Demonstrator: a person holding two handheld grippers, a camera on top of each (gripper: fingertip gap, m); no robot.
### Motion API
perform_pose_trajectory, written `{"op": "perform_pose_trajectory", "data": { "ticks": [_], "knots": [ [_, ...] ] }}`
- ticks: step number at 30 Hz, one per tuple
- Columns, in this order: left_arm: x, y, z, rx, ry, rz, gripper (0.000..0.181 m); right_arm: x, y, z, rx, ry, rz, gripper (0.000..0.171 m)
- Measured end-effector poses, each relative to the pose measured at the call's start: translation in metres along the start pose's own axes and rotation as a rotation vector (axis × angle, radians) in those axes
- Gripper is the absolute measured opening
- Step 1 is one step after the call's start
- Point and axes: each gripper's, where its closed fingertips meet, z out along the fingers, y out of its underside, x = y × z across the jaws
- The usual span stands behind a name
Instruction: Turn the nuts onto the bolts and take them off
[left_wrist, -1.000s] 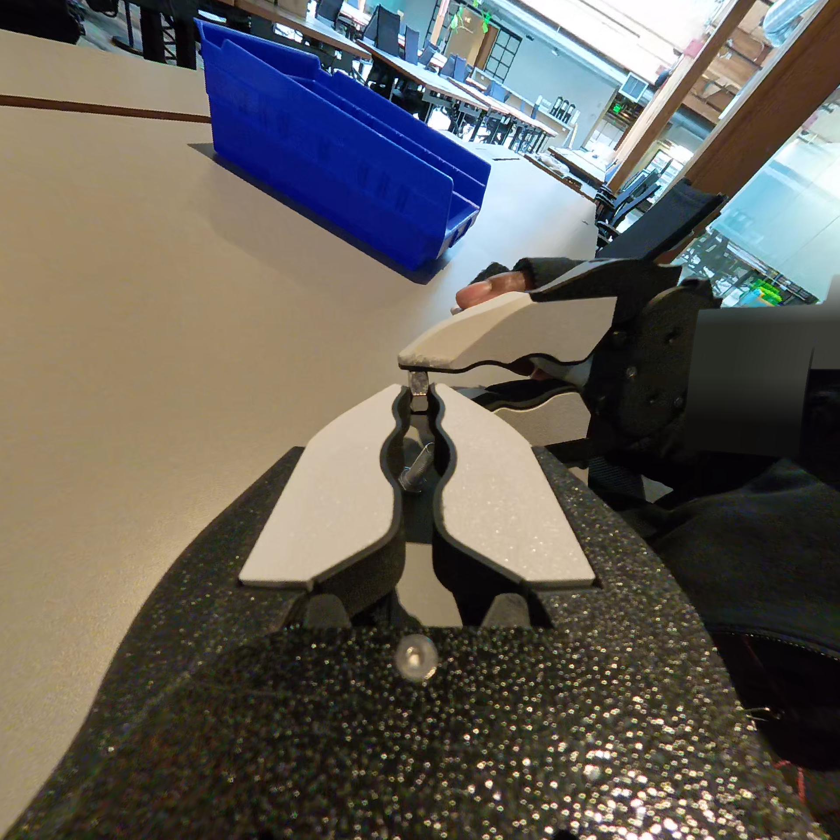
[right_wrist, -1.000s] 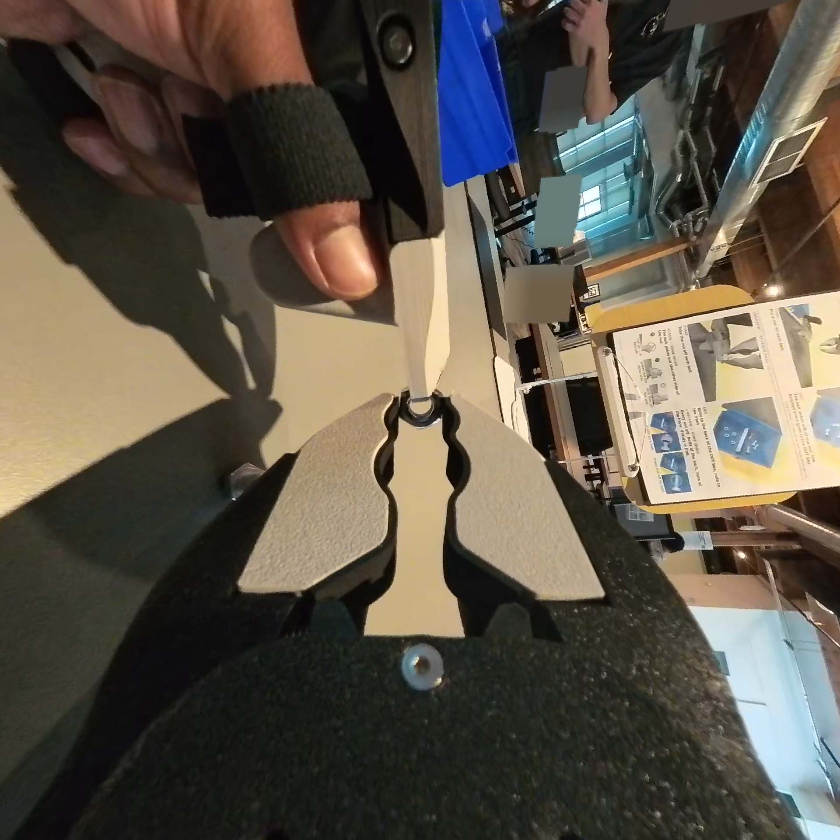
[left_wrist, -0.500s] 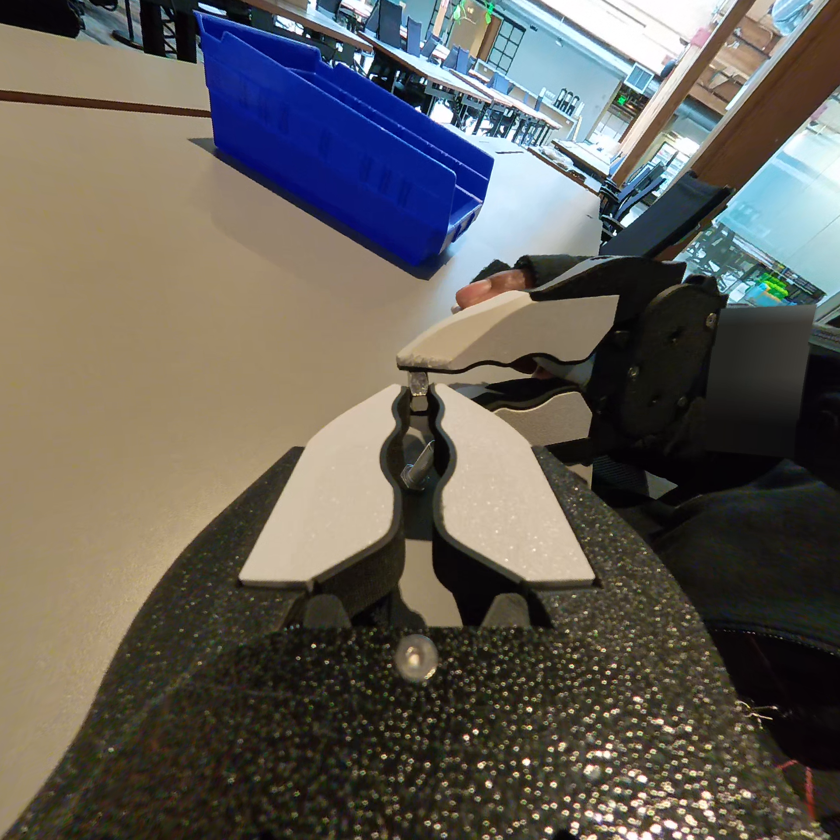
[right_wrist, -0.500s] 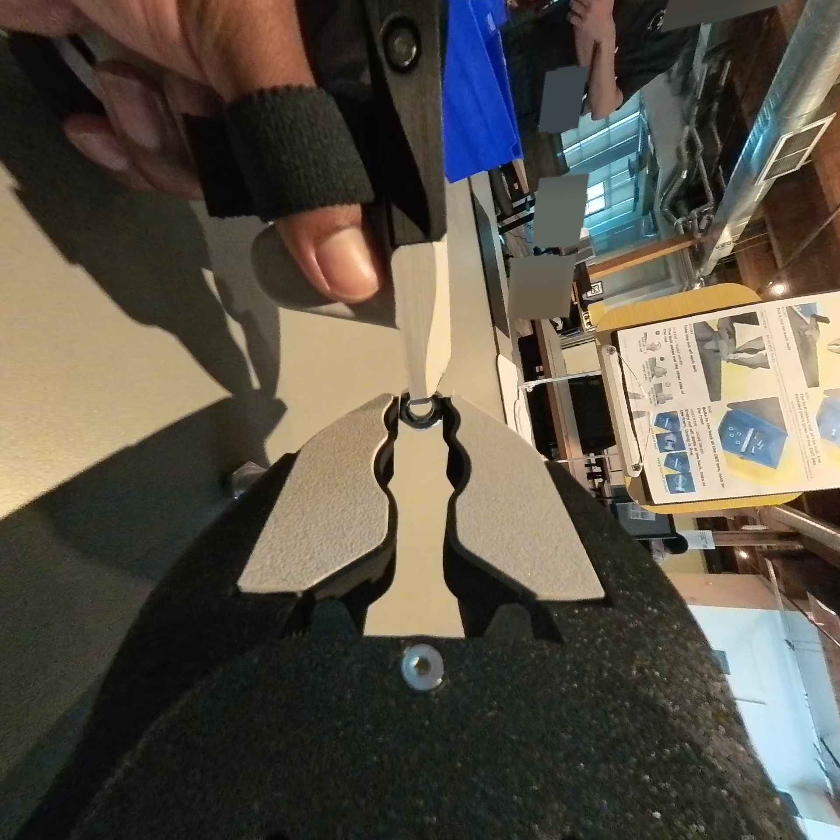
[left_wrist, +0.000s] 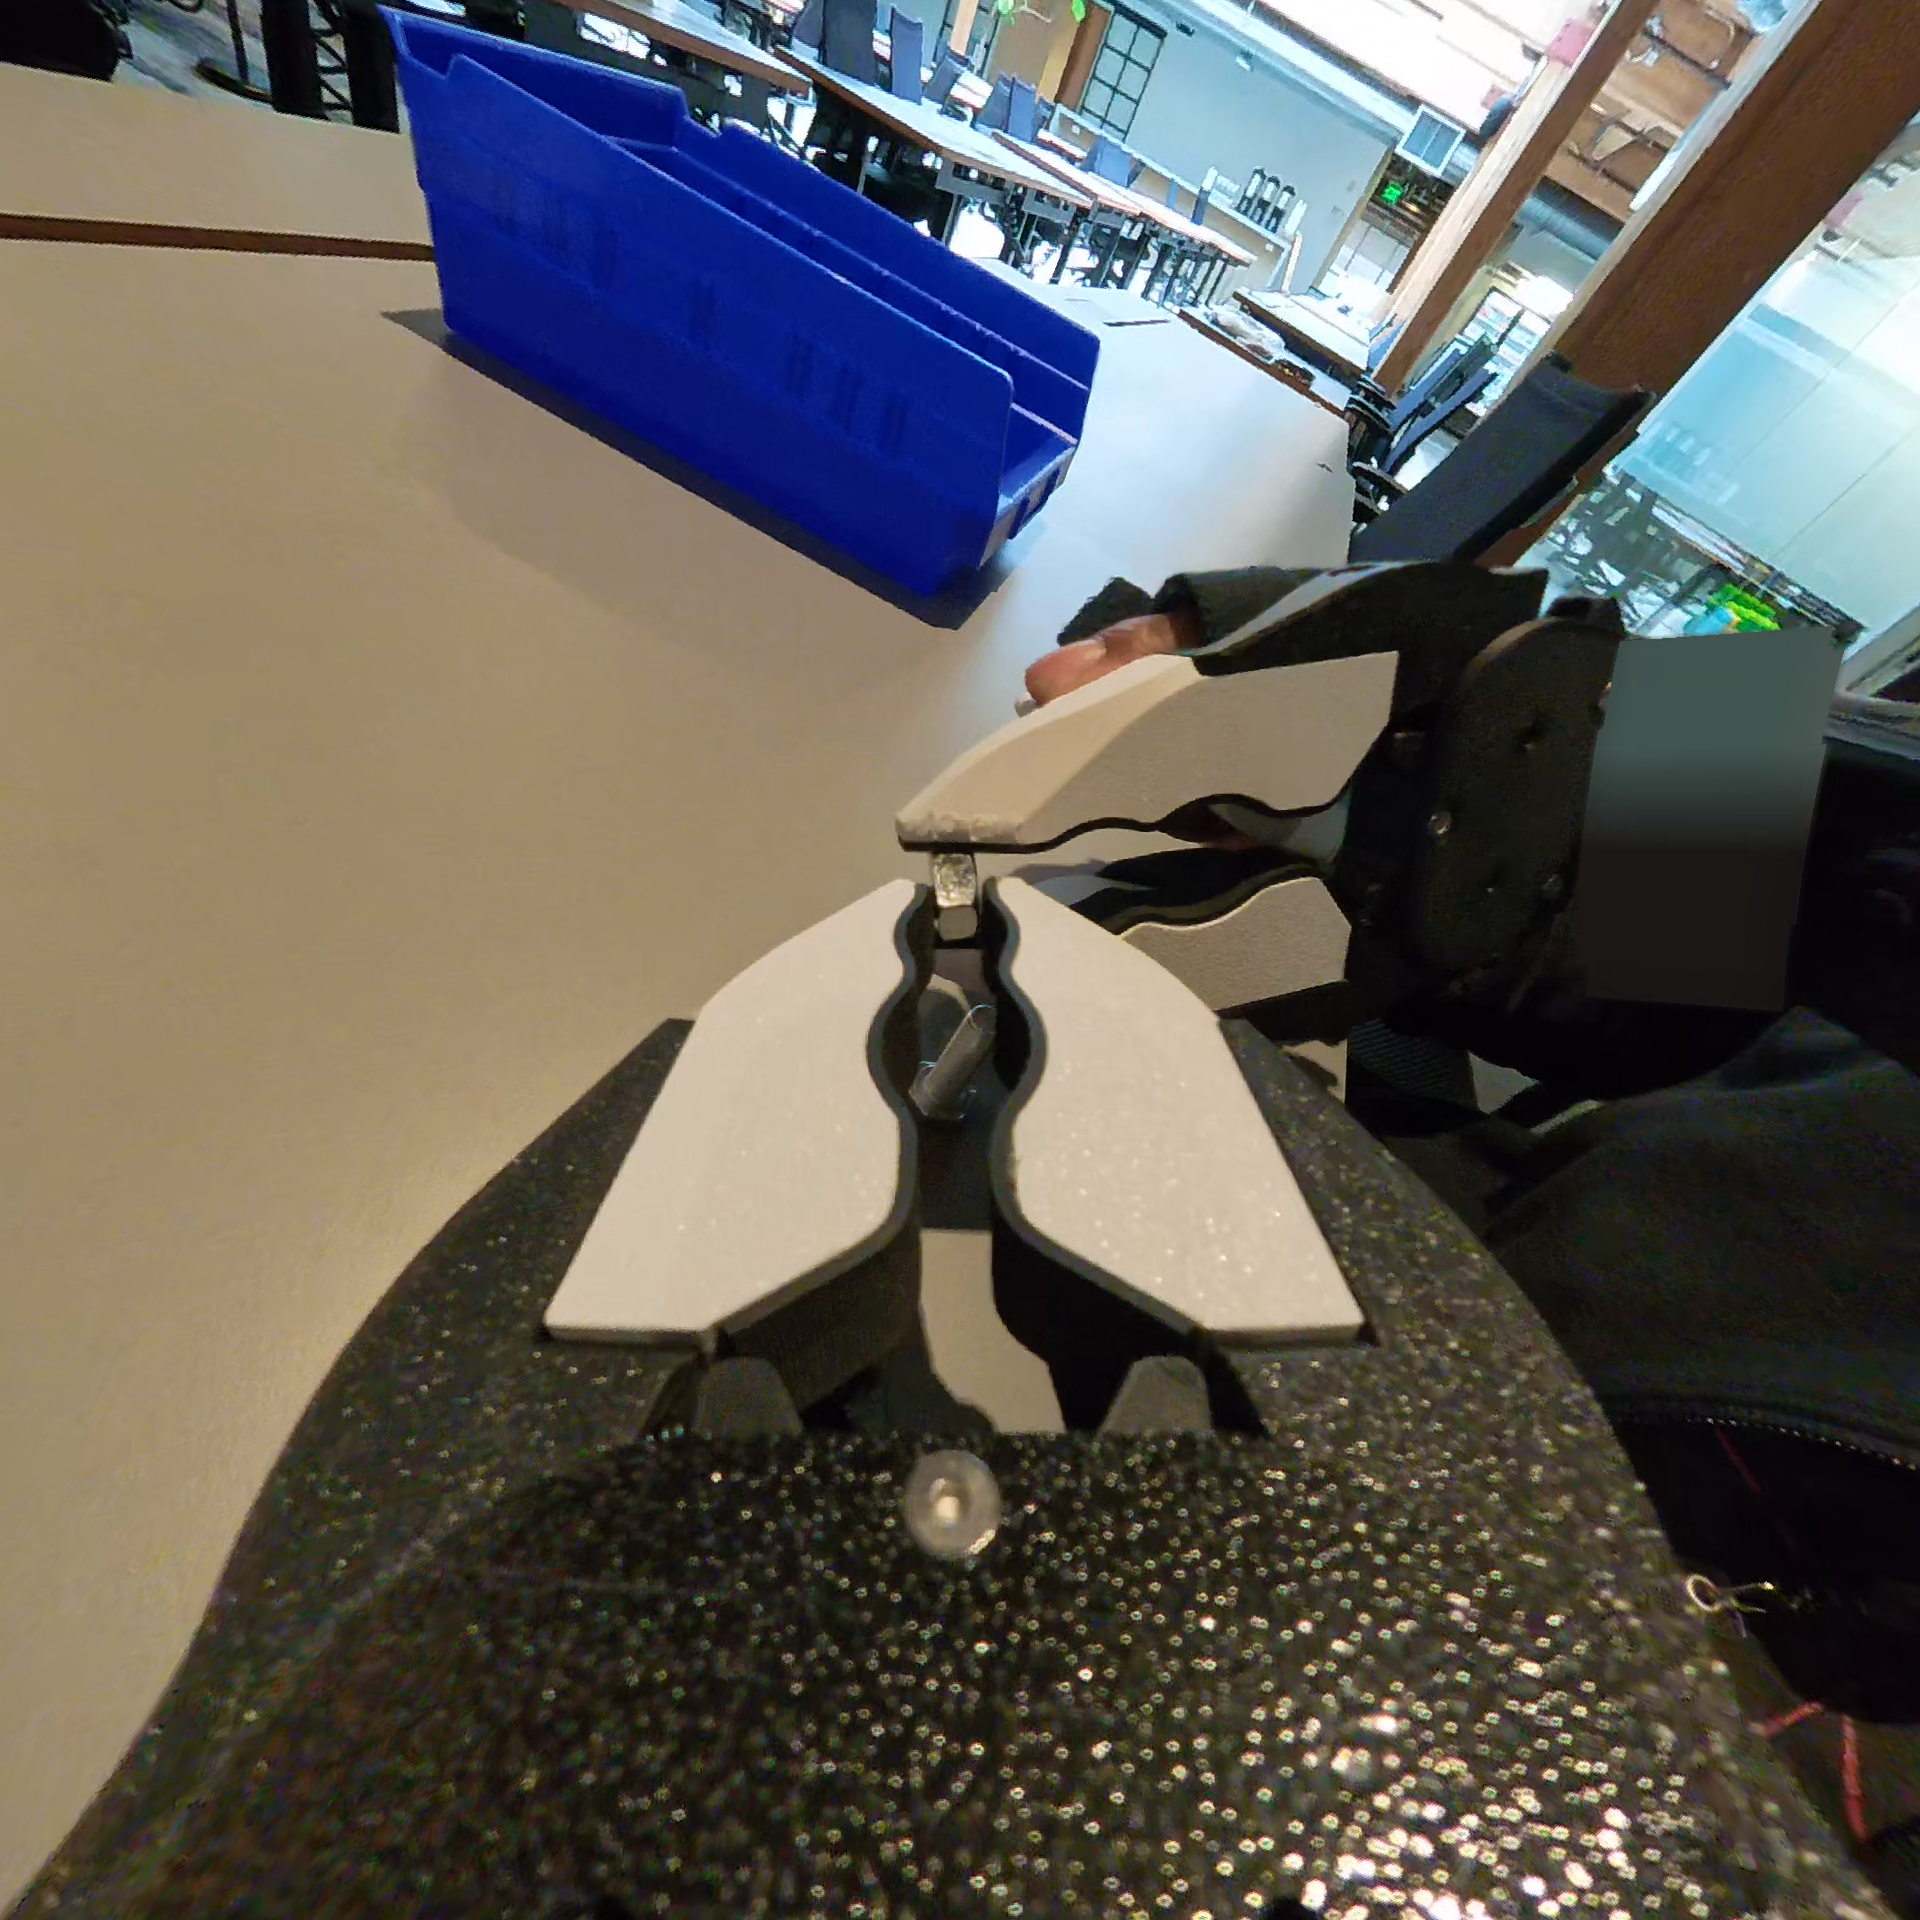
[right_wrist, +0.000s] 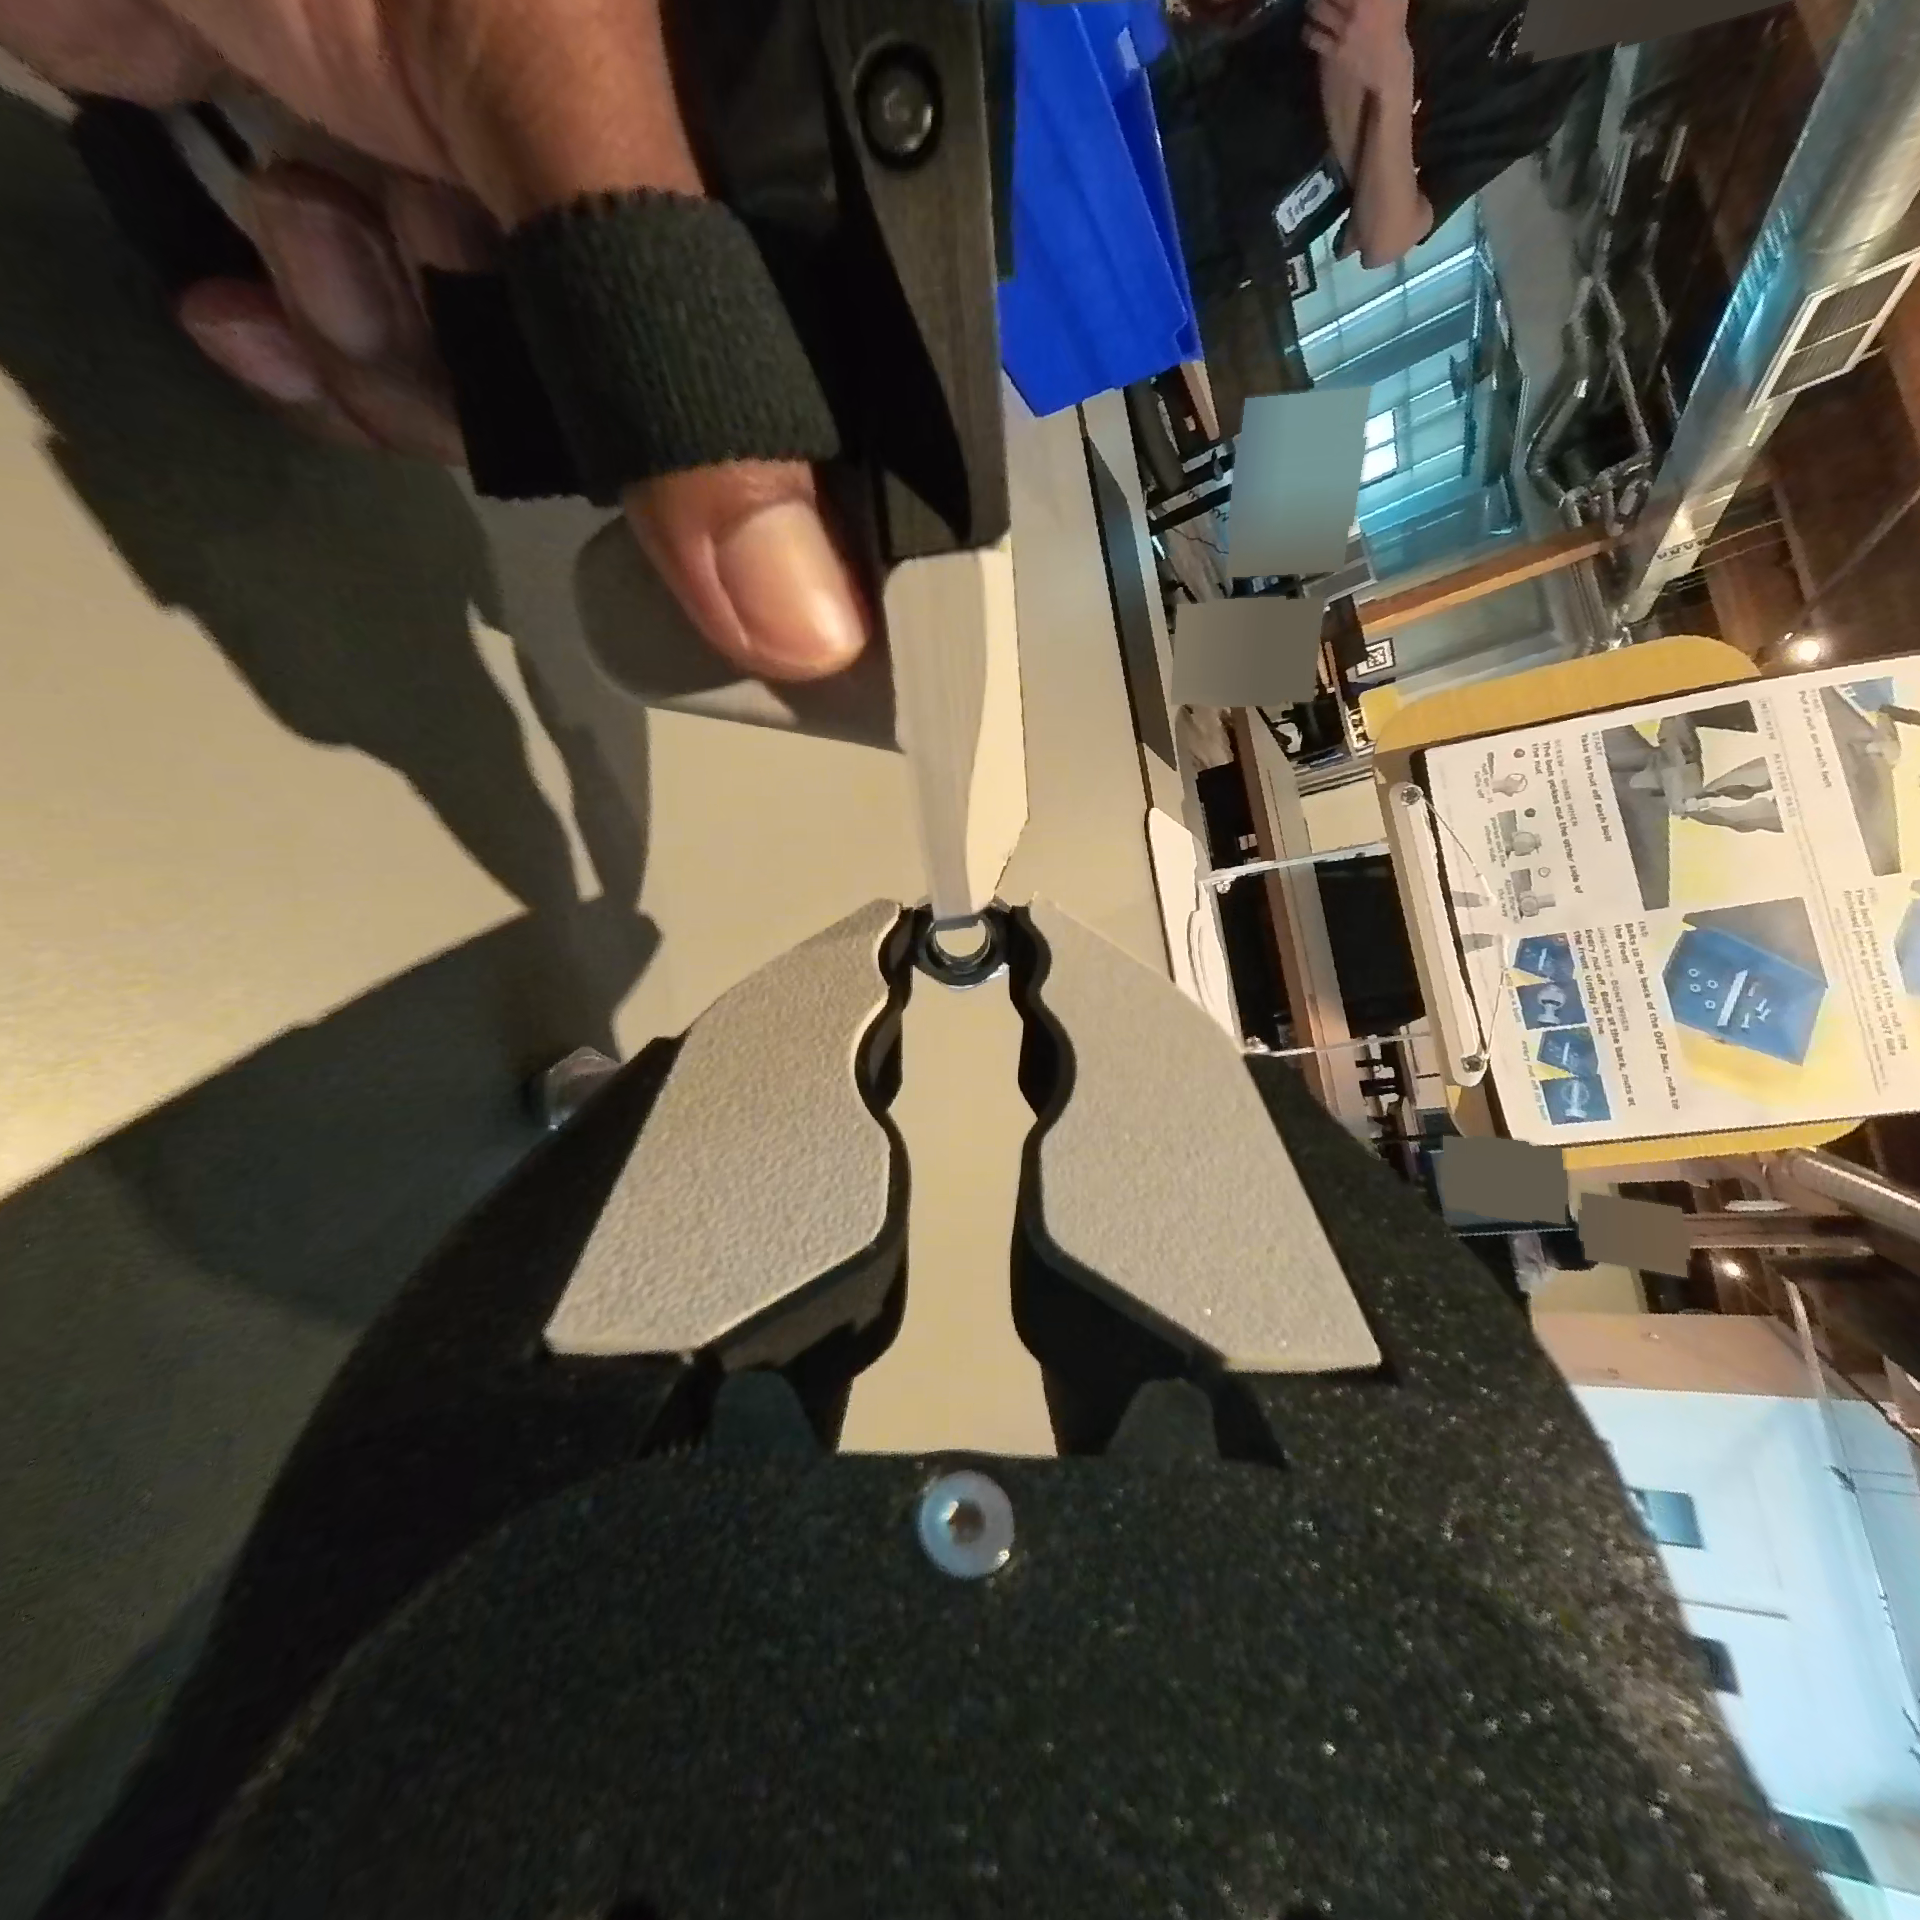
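Observation:
My left gripper is shut on a small silver bolt at its tips, just above the beige table. My right gripper comes in from the right, turned a quarter turn, and is shut on a nut that sits around the bolt's end. In the left wrist view its upper finger lies over the bolt. In the right wrist view the left gripper's finger reaches down to the nut. A loose bolt lies on the table under the left gripper, and shows in the right wrist view.
A blue plastic bin stands on the table beyond the grippers, also in the right wrist view. An instruction sheet on a yellow board stands past the table edge. A black chair is at the far right. My left and right fingertips are right by each other.
Both grippers stay shut and joined at their tips. Only the views shift slightly; no turn of the nut is clear.

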Motion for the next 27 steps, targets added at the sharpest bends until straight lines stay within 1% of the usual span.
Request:
{"op": "perform_pose_trajectory", "data": {
  "ticks": [2, 5, 8, 10, 12, 14, 17, 19, 24, 27],
  "knots": [
    [0.003, 0.0, 0.001, -0.013, 0.029, 0.004, 0.016, 0.0, 0.001, -0.001, 0.005, -0.004, 0.012, 0.017],
    [0.0, -0.003, 0.0, -0.002, 0.014, 0.029, 0.032, 0.002, 0.001, -0.002, 0.022, -0.016, 0.048, 0.017],
    [-0.011, -0.011, -0.008, 0.017, -0.042, 0.104, 0.048, 0.008, 0.007, -0.006, 0.045, -0.041, 0.14, 0.017],
    [-0.022, -0.011, -0.015, -0.025, -0.091, 0.181, 0.058, 0.012, 0.013, -0.013, 0.085, -0.076, 0.236, 0.017],
    [-0.019, 0.01, -0.013, -0.172, -0.033, 0.232, 0.053, 0.016, 0.019, -0.02, 0.134, -0.118, 0.337, 0.017],
    [-0.01, 0.039, -0.006, -0.331, 0.051, 0.257, 0.041, 0.019, 0.022, -0.026, 0.176, -0.146, 0.409, 0.017],
    [-0.006, 0.062, 0.008, -0.452, 0.047, 0.34, 0.037, 0.02, 0.025, -0.028, 0.197, -0.158, 0.454, 0.018],
    [-0.004, 0.067, 0.015, -0.487, 0.033, 0.394, 0.035, 0.02, 0.025, -0.028, 0.201, -0.161, 0.464, 0.018],
    [-0.008, 0.079, 0.024, -0.588, -0.003, 0.43, 0.032, 0.018, 0.024, -0.029, 0.206, -0.167, 0.467, 0.018],
    [-0.009, 0.08, 0.026, -0.595, -0.004, 0.424, 0.031, 0.017, 0.023, -0.029, 0.21, -0.171, 0.469, 0.018]
  ]
}}
